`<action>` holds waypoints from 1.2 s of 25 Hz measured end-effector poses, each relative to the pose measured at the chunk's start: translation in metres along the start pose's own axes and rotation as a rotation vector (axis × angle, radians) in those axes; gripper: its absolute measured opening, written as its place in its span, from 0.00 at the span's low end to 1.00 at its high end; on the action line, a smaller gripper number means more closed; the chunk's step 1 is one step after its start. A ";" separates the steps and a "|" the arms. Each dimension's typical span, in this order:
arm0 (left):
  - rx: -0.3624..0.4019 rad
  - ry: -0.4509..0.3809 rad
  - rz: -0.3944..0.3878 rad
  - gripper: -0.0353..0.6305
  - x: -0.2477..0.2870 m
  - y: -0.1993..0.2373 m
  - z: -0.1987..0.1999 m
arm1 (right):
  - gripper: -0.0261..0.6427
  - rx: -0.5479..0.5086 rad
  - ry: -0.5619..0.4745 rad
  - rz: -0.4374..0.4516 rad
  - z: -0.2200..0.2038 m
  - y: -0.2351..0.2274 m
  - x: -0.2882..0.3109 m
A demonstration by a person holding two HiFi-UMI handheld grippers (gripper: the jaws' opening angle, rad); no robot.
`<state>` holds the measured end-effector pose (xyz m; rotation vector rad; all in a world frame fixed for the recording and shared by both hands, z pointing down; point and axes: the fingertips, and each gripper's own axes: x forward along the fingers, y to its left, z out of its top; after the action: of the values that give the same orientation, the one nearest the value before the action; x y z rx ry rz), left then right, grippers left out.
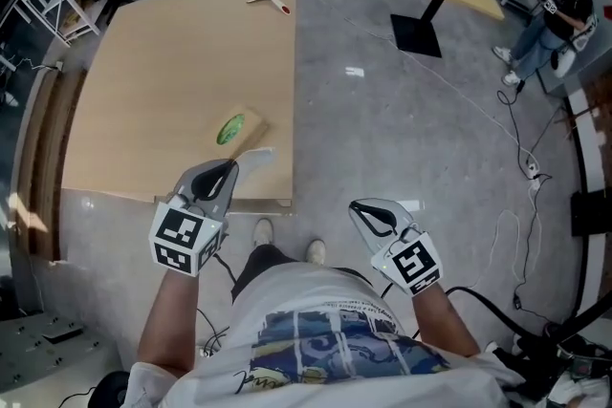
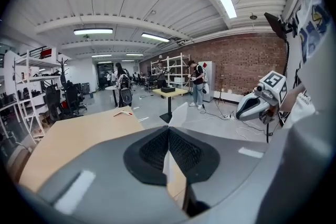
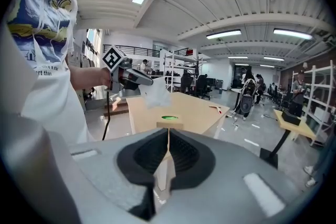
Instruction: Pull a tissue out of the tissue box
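Tissue [image 1: 255,157] is pinched in my left gripper [image 1: 231,167], lifted clear of the box [image 1: 238,127] on the table [image 1: 163,72]; my right gripper [image 1: 359,208] is closed, empty. Pull looks done, nothing left

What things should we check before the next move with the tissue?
1. Left gripper shut on the tissue: ok.
2. Tissue out of the tissue box: ok, the right gripper view shows it hanging apart from the box.
3. Tissue box lying flat on the table: ok.
4. Right gripper shut, empty and off to the side: ok.
5. Another tissue ready in the box: cannot tell.
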<state>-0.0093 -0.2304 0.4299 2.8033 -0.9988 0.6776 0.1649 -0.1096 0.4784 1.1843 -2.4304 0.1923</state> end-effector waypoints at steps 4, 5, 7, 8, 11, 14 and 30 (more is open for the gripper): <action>0.019 -0.025 -0.002 0.06 -0.023 -0.024 0.010 | 0.05 -0.008 -0.004 0.020 -0.007 0.005 -0.004; 0.023 -0.030 -0.002 0.06 -0.028 -0.029 0.013 | 0.05 -0.012 -0.005 0.025 -0.007 0.006 -0.004; 0.031 -0.044 -0.001 0.06 -0.038 -0.039 0.019 | 0.05 -0.021 -0.007 0.034 -0.007 0.008 -0.004; 0.035 -0.051 -0.003 0.06 -0.043 -0.045 0.021 | 0.05 -0.025 -0.010 0.037 -0.007 0.009 -0.005; 0.051 -0.072 -0.015 0.06 -0.058 -0.064 0.027 | 0.05 -0.040 -0.019 0.047 -0.006 0.015 -0.006; 0.077 -0.093 -0.031 0.06 -0.070 -0.083 0.027 | 0.05 -0.060 -0.027 0.061 -0.009 0.022 -0.006; 0.076 -0.121 -0.096 0.06 -0.097 -0.118 0.050 | 0.05 -0.097 -0.053 0.091 0.012 0.029 0.006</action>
<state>0.0163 -0.0929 0.3498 2.9670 -0.8674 0.5522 0.1349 -0.0997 0.4720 1.0500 -2.5113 0.0701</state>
